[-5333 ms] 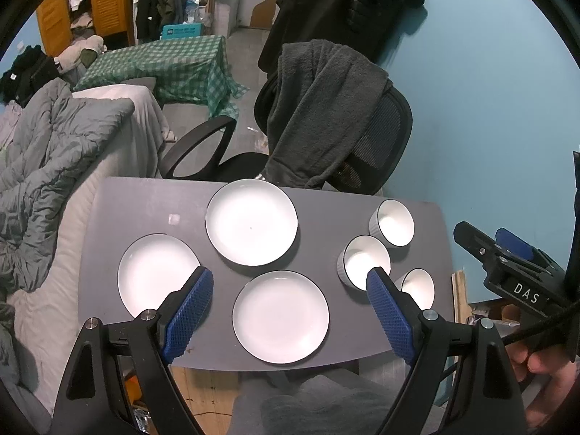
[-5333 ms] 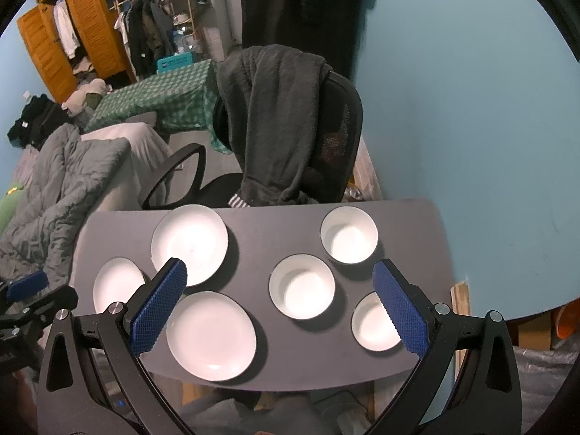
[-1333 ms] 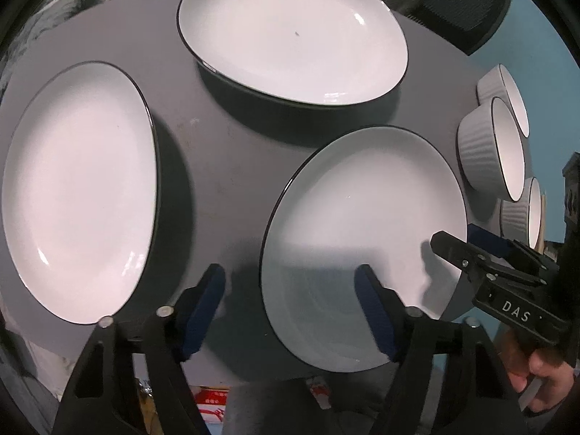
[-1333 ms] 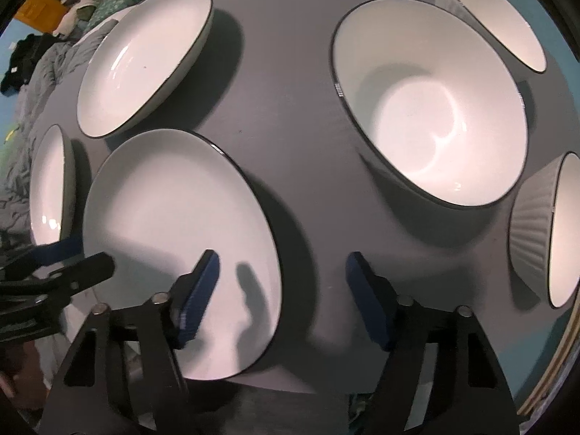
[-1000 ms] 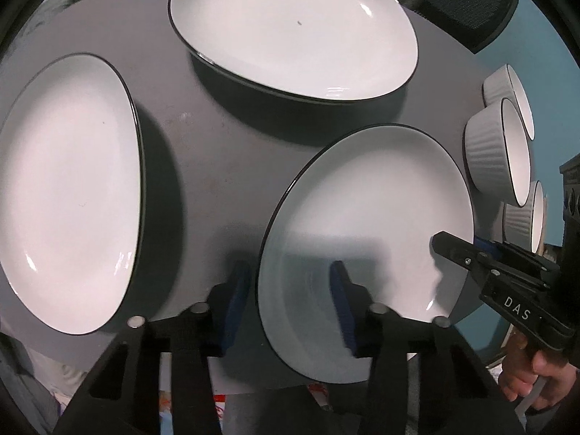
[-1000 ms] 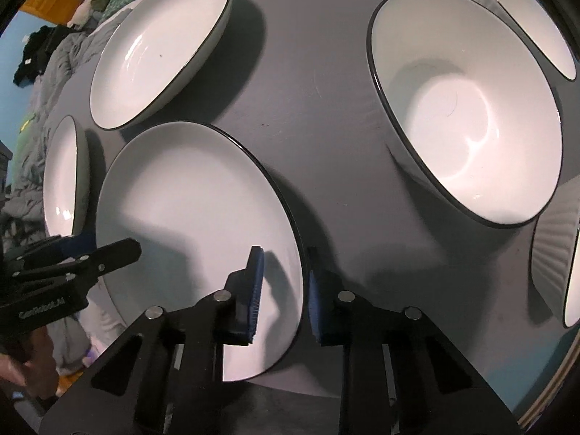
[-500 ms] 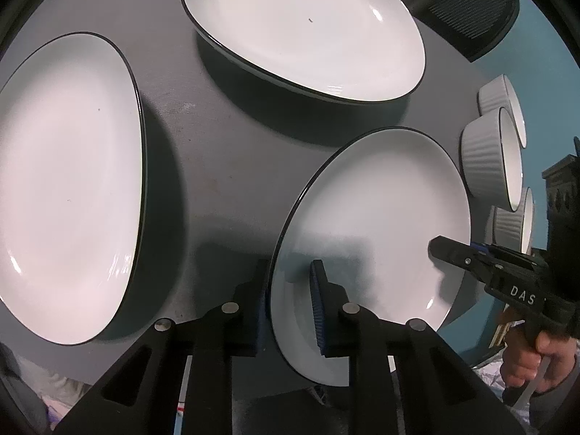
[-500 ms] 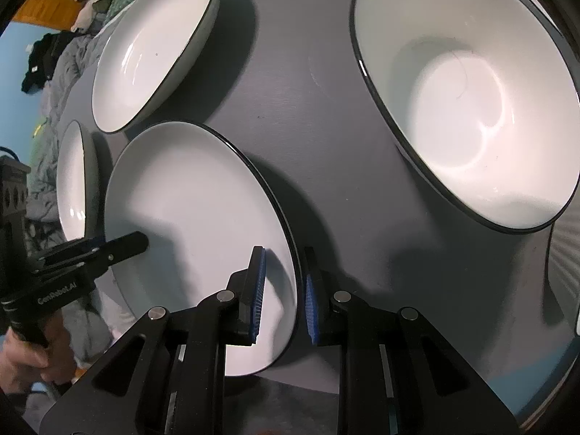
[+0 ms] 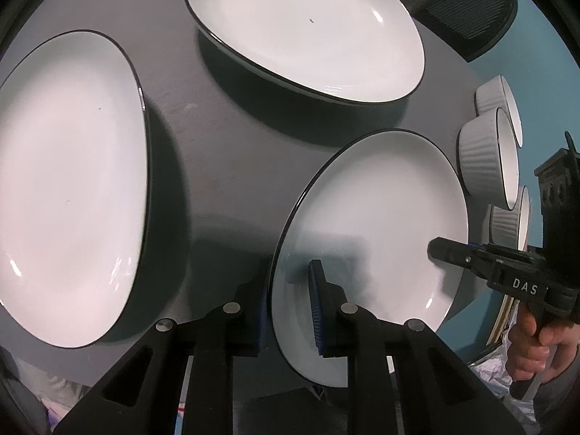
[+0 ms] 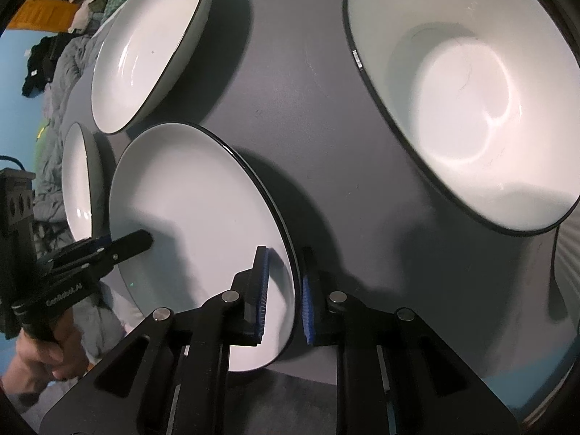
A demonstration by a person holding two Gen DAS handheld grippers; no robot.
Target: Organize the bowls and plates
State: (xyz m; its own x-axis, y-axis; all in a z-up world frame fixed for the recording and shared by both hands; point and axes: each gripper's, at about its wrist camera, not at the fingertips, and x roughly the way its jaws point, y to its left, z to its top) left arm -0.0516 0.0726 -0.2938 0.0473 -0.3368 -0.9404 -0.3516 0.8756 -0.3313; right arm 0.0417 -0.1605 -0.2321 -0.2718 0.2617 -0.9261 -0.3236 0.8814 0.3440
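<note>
In the left wrist view, the left plate (image 9: 69,188) is cut off by the frame's left edge, and the nearest of the three bowls (image 9: 507,223) is partly hidden behind the right gripper (image 9: 453,252). In the right wrist view, the big bowl (image 10: 467,98) is cropped at the top, and the far left plate (image 10: 78,185) is partly covered by the near plate (image 10: 203,232).

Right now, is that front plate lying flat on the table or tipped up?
Cannot tell. The front plate has both claws closed on its rim, left claw and right claw, but no gap shows above the table.
</note>
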